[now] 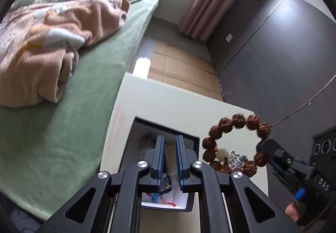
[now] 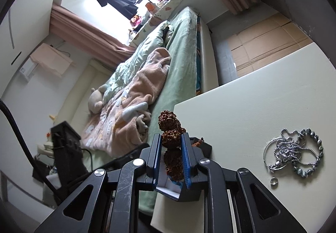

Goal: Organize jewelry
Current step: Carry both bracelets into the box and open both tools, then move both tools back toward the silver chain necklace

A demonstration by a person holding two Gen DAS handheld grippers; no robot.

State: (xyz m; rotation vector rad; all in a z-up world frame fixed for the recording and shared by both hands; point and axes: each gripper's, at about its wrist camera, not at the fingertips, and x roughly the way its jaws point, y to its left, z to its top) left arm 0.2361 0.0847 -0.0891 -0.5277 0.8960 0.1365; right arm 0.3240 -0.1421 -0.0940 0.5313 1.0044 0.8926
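So the sorting is looking maybe half done from where I'm standing. Nearest to me, the left gripper (image 1: 169, 156) is hanging right over the dark jewelry box (image 1: 134, 140) sitting on the white table (image 1: 168, 104), fingers only slightly apart, a narrow gap, and nothing is getting pinched between them as far as I can tell. Some stringy stuff, a blue cord piece with red thread (image 1: 166, 188), is already lying inside the box on its white lining, so that bit seems put away. Just beside it, the right gripper (image 2: 171, 155) is clamping the brown bead bracelet (image 1: 235, 142), its blue pads (image 2: 185, 161) squeezing one knobbly bead with the rest of the loop dangling up in the air above the table, close to the box but not in it. So that one is going in next, I'd guess. Further out on the table, well apart from the box, a tangle of silver chains (image 2: 294, 148) with a bangle and a little ring (image 2: 273, 180) is waiting untouched. Way beyond that the bed (image 1: 63, 127) with a rumpled blanket is just sitting there.
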